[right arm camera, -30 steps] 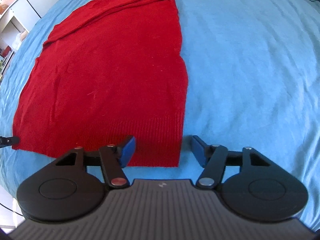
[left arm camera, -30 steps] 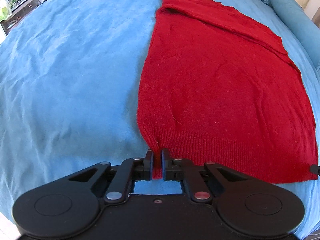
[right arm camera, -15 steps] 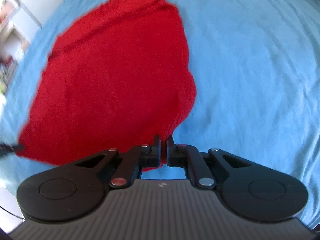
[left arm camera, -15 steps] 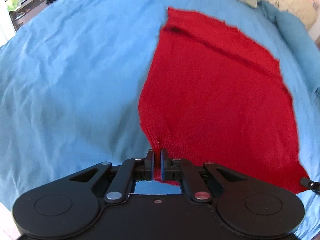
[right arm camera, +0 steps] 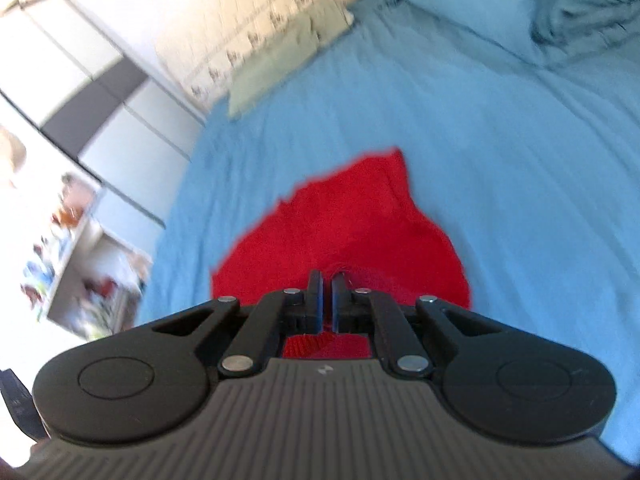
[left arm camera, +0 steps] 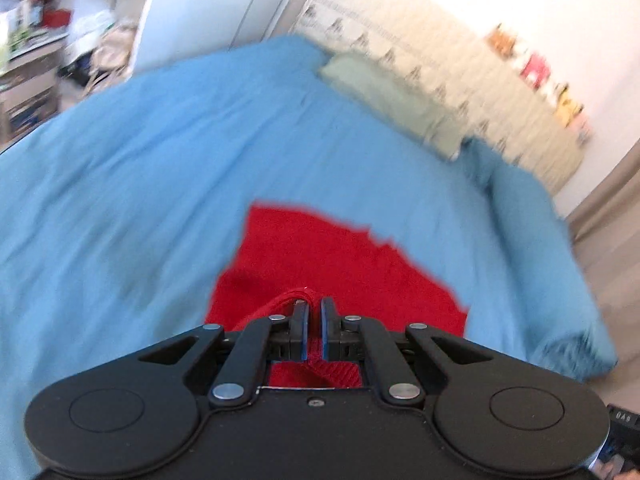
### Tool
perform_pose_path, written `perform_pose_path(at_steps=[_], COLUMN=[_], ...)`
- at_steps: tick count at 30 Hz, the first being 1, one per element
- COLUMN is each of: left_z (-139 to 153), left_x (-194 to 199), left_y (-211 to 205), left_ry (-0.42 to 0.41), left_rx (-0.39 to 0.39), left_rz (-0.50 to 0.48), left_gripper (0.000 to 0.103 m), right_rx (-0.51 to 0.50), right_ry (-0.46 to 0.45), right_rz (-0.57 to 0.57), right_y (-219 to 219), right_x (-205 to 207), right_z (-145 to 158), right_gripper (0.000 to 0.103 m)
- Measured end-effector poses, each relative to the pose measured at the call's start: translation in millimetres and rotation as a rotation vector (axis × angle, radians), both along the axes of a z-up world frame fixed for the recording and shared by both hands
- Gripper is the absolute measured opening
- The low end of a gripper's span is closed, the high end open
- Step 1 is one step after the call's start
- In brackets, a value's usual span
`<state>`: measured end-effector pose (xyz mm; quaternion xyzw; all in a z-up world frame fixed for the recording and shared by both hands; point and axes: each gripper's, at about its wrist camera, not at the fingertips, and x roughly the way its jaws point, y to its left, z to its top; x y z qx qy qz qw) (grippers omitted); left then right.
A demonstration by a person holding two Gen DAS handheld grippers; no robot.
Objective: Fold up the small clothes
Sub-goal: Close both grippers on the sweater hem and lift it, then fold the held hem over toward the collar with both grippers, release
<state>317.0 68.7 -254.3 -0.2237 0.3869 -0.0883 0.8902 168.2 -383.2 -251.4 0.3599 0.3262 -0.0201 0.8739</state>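
Note:
A red knit garment lies on the blue bed cover. My left gripper is shut on its ribbed hem corner, lifted above the bed; the fabric bunches at the fingertips and hangs under the jaws. In the right wrist view the red garment stretches away from my right gripper, which is shut on the other hem corner, also raised. The near part of the garment is hidden below both grippers. Both views are motion-blurred.
The blue bed cover runs far ahead. A pale green pillow and a patterned headboard cover lie at the far end. Shelves with clutter stand at left, and white cabinets beside the bed.
The right gripper closed on the hem corner. Both grippers have lifted the hem and swung up and forward, so the garment looks shorter and the far wall now shows.

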Motion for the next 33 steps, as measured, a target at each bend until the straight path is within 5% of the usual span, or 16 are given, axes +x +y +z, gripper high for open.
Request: perform_pose_path(at_steps=[6, 12, 17, 25, 26, 27, 28, 29, 30, 32, 33], left_z=[-20, -90, -128, -146, -149, -150, -150, -147, -142, -124, -116], left_x=[112, 196, 221, 243, 244, 246, 246, 242, 239, 228, 225], left_y=[-19, -32, -37, -46, -46, -47, -47, -47, -49, -54, -58], left_ry=[-0.087, -0.018, 0.012, 0.033, 0.043, 0.048, 0.050, 0.038, 0.018, -0.044, -0.066], left_rx=[-0.047, -0.071, -0.065, -0.004, 0.003, 0.007, 0.015, 0.038, 0.067, 0.143, 0.173], left_rz=[0.039, 0.108, 0.159, 0.165, 0.167, 0.170, 0.172, 0.174, 0.175, 0.134, 0.097], left_gripper=[0.006, 0.005, 0.005, 0.006, 0.010, 0.027, 0.042, 0.067, 0.073, 0.073, 0.073], right_rx=[0.031, 0.056, 0.101, 0.114, 0.101, 0.081, 0.056, 0.033, 0.012, -0.055, -0.104], right_ry=[-0.077, -0.051, 0.002, -0.010, -0.002, 0.011, 0.029, 0.041, 0.040, 0.005, -0.024], right_rz=[-0.059, -0.111, -0.162, -0.185, -0.184, -0.178, -0.169, -0.163, -0.147, -0.129, -0.118], right_y=[-20, -36, -45, -58, -59, -58, -57, -56, -54, -48, -44], right_x=[100, 205, 257, 277, 280, 284, 288, 289, 287, 279, 274], right_z=[-10, -83, -139, -161, -165, -169, -172, -173, -171, -158, -148], right_gripper=[0.019, 0.019, 0.019, 0.019, 0.020, 0.021, 0.026, 0.037, 0.049, 0.098, 0.100])
